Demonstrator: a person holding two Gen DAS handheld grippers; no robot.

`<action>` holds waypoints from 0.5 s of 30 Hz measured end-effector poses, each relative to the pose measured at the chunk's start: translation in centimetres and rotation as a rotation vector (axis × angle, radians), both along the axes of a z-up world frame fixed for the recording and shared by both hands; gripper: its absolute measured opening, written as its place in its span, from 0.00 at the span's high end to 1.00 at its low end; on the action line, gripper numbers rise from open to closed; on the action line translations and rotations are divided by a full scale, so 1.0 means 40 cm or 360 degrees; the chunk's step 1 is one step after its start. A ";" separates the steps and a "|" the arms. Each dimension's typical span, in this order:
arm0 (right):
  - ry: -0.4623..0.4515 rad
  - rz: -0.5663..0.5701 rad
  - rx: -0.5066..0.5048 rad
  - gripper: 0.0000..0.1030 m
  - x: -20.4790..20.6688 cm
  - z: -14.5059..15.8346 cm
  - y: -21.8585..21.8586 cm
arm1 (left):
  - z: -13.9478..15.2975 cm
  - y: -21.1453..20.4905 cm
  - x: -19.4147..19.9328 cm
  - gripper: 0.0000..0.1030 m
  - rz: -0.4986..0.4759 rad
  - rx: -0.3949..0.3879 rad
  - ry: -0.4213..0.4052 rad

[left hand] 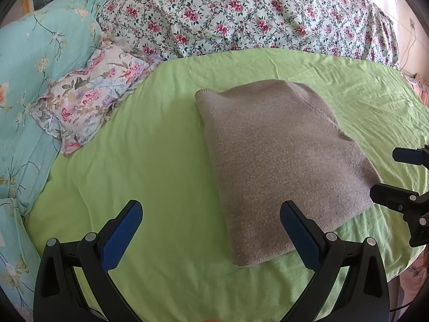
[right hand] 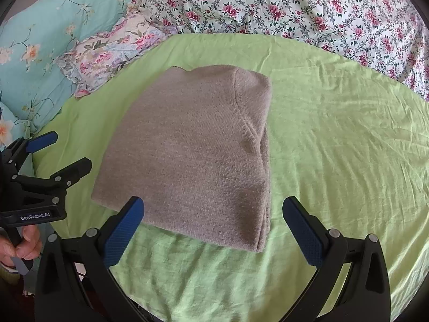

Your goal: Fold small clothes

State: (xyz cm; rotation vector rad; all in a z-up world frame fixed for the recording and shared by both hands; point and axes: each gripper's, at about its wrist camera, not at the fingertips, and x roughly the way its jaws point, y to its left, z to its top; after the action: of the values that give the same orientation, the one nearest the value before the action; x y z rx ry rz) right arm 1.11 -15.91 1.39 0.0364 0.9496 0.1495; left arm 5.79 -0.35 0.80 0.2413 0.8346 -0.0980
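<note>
The sweater (right hand: 193, 147) lay folded into a thick grey block in the middle of the green sheet (right hand: 335, 134), nothing gripping it. The left gripper (left hand: 211, 230) hung just off the sweater's near left corner, fingers spread wide and empty; the right gripper (right hand: 213, 225) hovered over the sweater's near edge, equally wide, holding nothing. The risk, as I judged it: a pinch catching only the top layer would peel the stack open, and that soft knit could slump or drag the sheet into wrinkles. How many layers sat underneath, I couldn't tell, and sleeves were tucked out of sight. Beyond the sweater, floral pillows (left hand: 88, 94) and a quilt (left hand: 241, 13) crowded the far side, bed edges cut off.
</note>
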 end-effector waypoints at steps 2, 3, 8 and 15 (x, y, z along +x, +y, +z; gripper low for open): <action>-0.0003 0.0004 -0.0001 0.00 0.000 0.002 -0.002 | 0.000 0.000 0.001 0.00 0.0001 0.0002 -0.0001; -0.0003 0.0005 -0.0002 0.00 0.000 0.003 -0.005 | 0.001 0.000 0.001 0.00 0.0004 0.0003 -0.0001; -0.0007 0.0005 0.0003 0.00 -0.003 0.007 -0.009 | 0.003 0.003 0.001 0.00 0.0011 0.0004 0.0002; -0.0005 0.0006 -0.0012 0.00 -0.007 0.012 -0.006 | 0.005 0.004 0.004 0.00 0.0010 0.0003 -0.0001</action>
State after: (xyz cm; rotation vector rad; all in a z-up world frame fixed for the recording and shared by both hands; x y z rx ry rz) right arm 0.82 -16.15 1.89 0.0276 0.9471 0.1495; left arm 5.94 -0.18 0.99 0.2406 0.8348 -0.0913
